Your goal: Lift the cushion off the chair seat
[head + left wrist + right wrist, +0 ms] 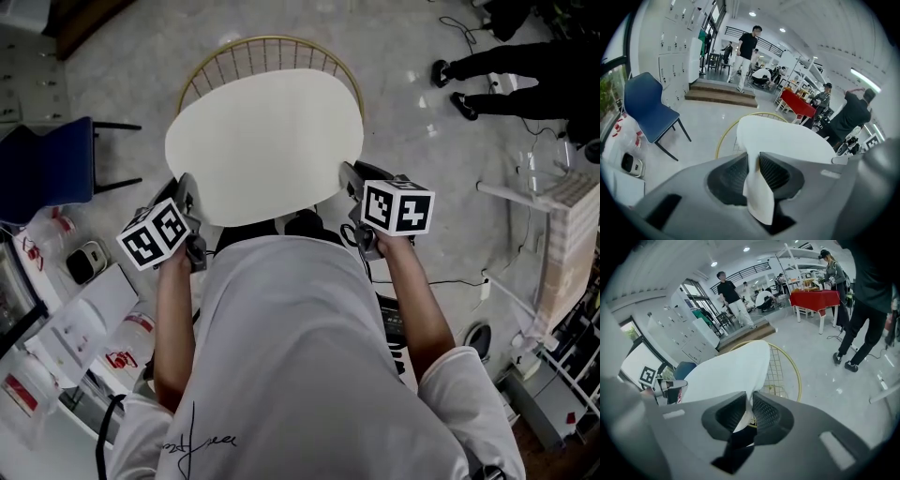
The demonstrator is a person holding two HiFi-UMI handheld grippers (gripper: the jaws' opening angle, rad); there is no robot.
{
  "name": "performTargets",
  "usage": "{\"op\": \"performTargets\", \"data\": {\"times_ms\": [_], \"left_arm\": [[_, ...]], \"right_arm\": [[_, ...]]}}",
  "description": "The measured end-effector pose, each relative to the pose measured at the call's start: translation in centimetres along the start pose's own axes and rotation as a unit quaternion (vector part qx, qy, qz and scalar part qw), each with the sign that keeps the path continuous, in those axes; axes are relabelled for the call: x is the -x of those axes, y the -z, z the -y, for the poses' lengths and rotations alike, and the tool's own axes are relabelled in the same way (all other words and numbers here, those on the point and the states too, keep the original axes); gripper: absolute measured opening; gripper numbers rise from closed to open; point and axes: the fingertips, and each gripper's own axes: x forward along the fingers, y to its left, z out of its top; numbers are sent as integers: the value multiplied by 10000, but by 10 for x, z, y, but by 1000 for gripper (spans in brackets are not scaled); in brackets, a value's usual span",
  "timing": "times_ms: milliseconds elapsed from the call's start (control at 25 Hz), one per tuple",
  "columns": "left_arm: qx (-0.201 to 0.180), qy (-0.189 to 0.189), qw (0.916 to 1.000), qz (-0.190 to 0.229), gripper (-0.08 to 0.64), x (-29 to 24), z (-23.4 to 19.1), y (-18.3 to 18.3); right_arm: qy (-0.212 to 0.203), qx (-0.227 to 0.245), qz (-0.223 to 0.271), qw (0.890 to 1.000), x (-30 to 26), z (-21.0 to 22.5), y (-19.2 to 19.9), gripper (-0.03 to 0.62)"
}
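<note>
A flat white cushion [265, 142] hangs level above the gold wire chair [272, 49], raised off its seat. My left gripper [187, 202] is shut on the cushion's near left edge, and my right gripper [349, 178] is shut on its near right edge. In the left gripper view the cushion [787, 138] runs away from the jaws, with a fold of it pinched between the ribbed pads [773, 171]. The right gripper view shows the cushion [726, 373] clamped the same way, and the chair's wire back [783, 369] shows beyond it.
A blue chair [47, 169] stands to the left. White boxes and a small device [86, 262] lie on the floor at lower left. A person's legs [516, 70] are at the upper right, next to a white shelf rack [562, 244]. Cables run across the floor.
</note>
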Motion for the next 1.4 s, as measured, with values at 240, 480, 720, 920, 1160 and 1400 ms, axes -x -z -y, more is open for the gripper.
{"op": "performTargets", "data": {"times_ms": [240,480,720,920,1160,1400], "left_arm": [[70,119,9998,174,78,11,2,-8],[181,289,9989,334,75,26,2,-15],[111,386,9980,482,74,42,4,-23],[4,514,9967,624,72,57,1,-32],[-26,556,9956,751,69,68,2,-40],[30,615,9949,802,67,74,3,-38]], "right_arm": [[-120,61,97,9999,9,-10,-7,52],[-181,195,217,9994,18,-21,-12,52],[-262,315,348,9986,31,-33,-21,52],[-367,383,459,9975,36,-46,-24,52],[-402,404,529,9970,39,-53,-24,51],[-397,430,533,9969,41,-55,-25,51]]}}
